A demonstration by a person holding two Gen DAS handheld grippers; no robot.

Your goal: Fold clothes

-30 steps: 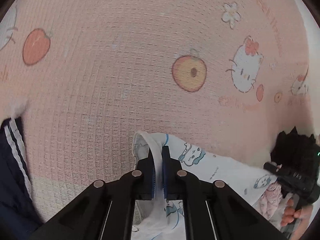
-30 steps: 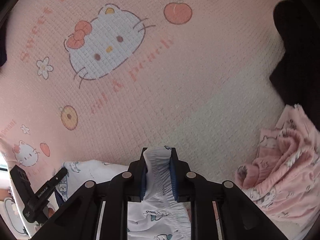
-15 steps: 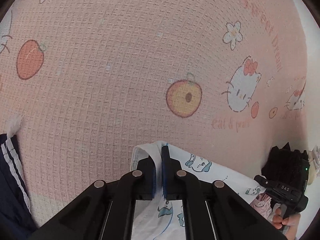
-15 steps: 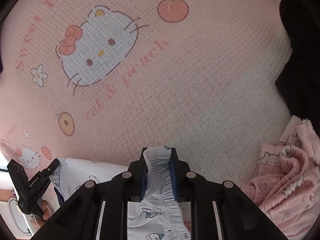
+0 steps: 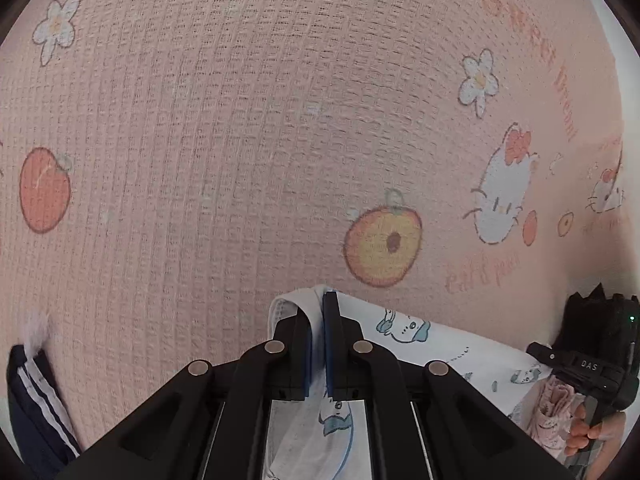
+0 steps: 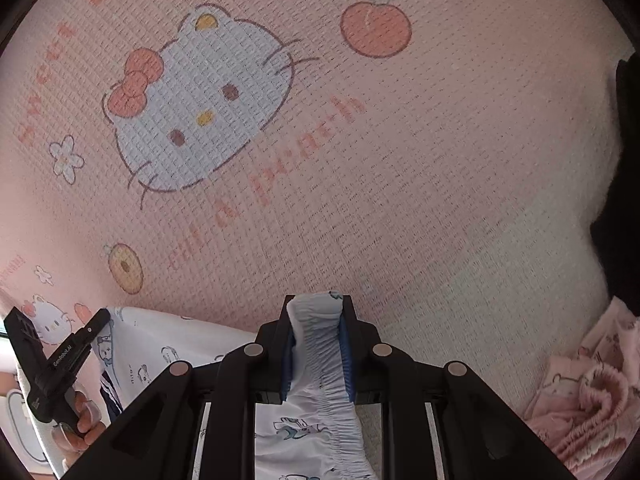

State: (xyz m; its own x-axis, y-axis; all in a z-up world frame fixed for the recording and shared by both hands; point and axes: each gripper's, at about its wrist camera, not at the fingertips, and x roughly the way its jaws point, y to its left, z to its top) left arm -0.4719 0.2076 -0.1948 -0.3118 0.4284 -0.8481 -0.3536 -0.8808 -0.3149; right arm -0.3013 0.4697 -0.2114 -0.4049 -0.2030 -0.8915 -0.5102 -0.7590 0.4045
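Note:
A white garment (image 5: 452,348) printed with small blue cartoon animals hangs stretched between both grippers over a pink cartoon-print blanket (image 5: 240,140). My left gripper (image 5: 319,312) is shut on a thin edge of it. My right gripper (image 6: 316,312) is shut on its gathered elastic waistband (image 6: 320,344). In the right wrist view the garment (image 6: 160,356) spreads to the lower left, where the left gripper's body (image 6: 48,360) and a hand show. The left wrist view shows the right gripper's body (image 5: 592,356) at the lower right.
A dark navy garment with white stripes (image 5: 32,404) lies at the lower left of the left wrist view. A crumpled pink garment (image 6: 588,396) sits at the right wrist view's lower right, with a black cloth (image 6: 624,208) above it. The pink blanket (image 6: 400,160) stretches ahead.
Both grippers kept their grip while travelling over the blanket; its printed cat faces and peaches slid downward in both views, and the navy garment shrank toward the left wrist view's lower-left corner.

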